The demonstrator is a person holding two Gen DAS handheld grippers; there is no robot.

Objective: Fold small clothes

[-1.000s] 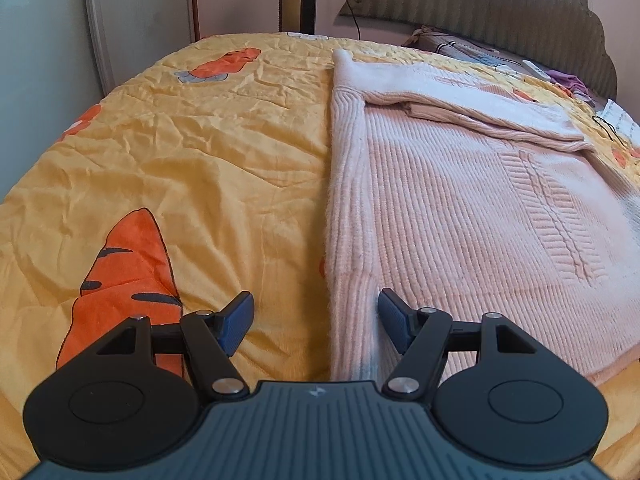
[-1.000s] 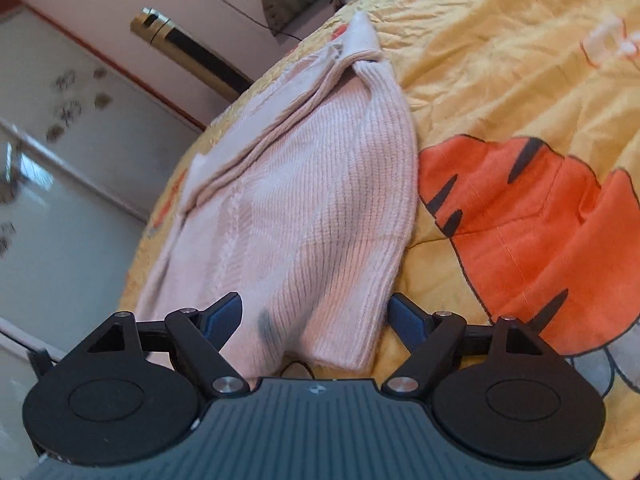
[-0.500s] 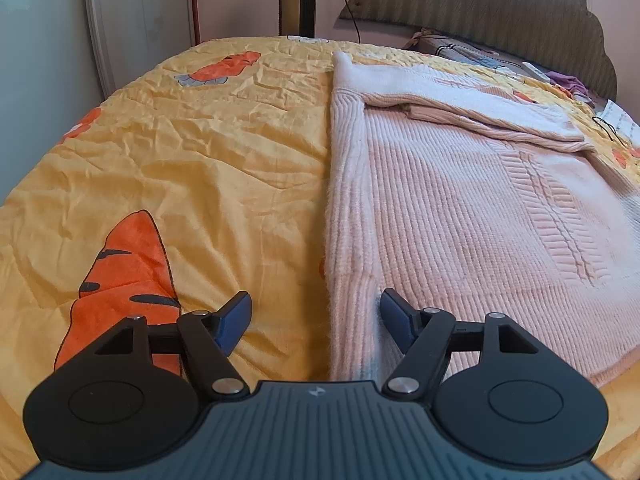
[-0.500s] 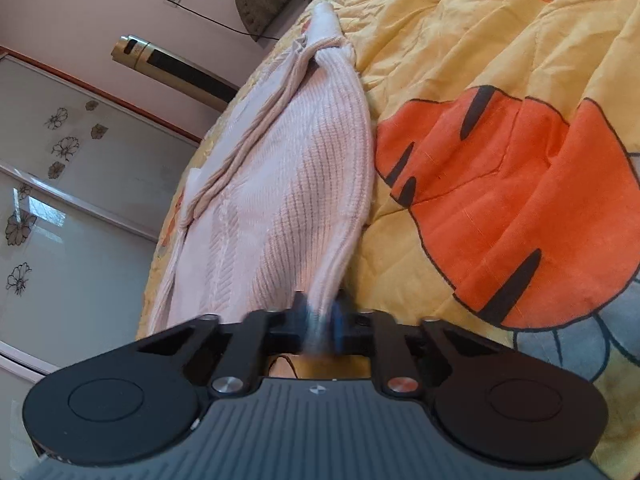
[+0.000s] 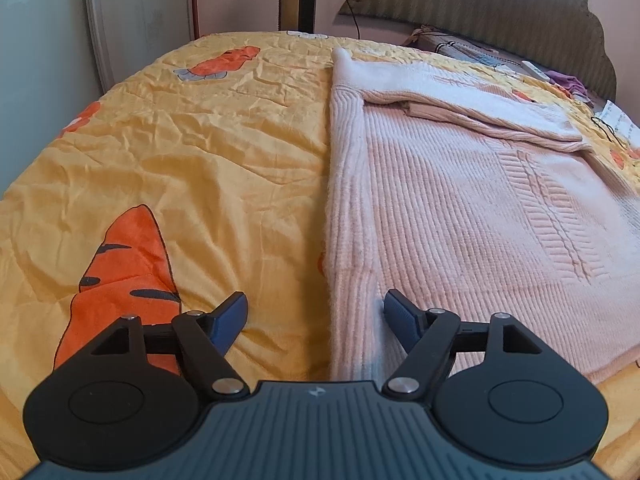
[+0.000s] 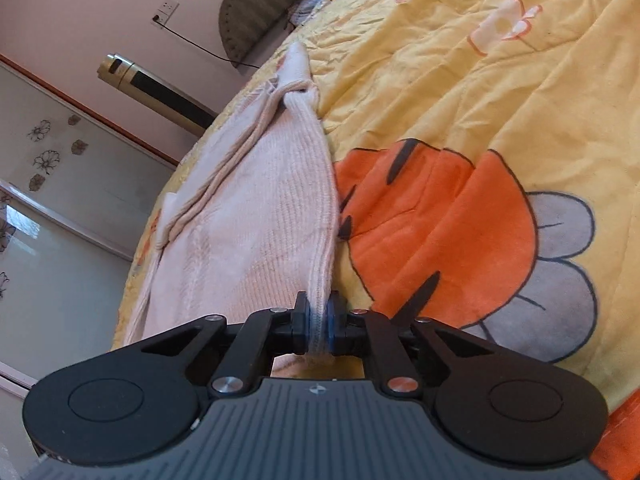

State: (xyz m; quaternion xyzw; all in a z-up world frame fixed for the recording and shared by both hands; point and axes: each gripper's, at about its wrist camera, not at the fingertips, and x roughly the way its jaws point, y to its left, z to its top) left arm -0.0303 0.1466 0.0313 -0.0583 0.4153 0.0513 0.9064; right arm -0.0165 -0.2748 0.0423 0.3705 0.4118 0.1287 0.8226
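Sweater: a pale pink ribbed knit sweater [image 5: 460, 208] lies flat on the yellow carrot-print quilt [image 5: 180, 168], filling the 1 to 4 o'clock part of the left wrist view.
Left gripper [image 5: 316, 320]: jaws apart and opening, straddling the sweater's near left edge at 6 o'clock; the pads press on nothing.
Right gripper [image 6: 319, 326]: blue pads clamped on a bunched edge of the sweater [image 6: 260, 220] at 6 o'clock, the knit pulled taut toward 11 o'clock; the jaws are easing slightly apart.
Containers: none visible.
Cut off: the sweater's right side runs out of the left view at 3 o'clock.
Hard to make out: small cluttered items by the headboard [image 5: 500, 4] at 1 o'clock.
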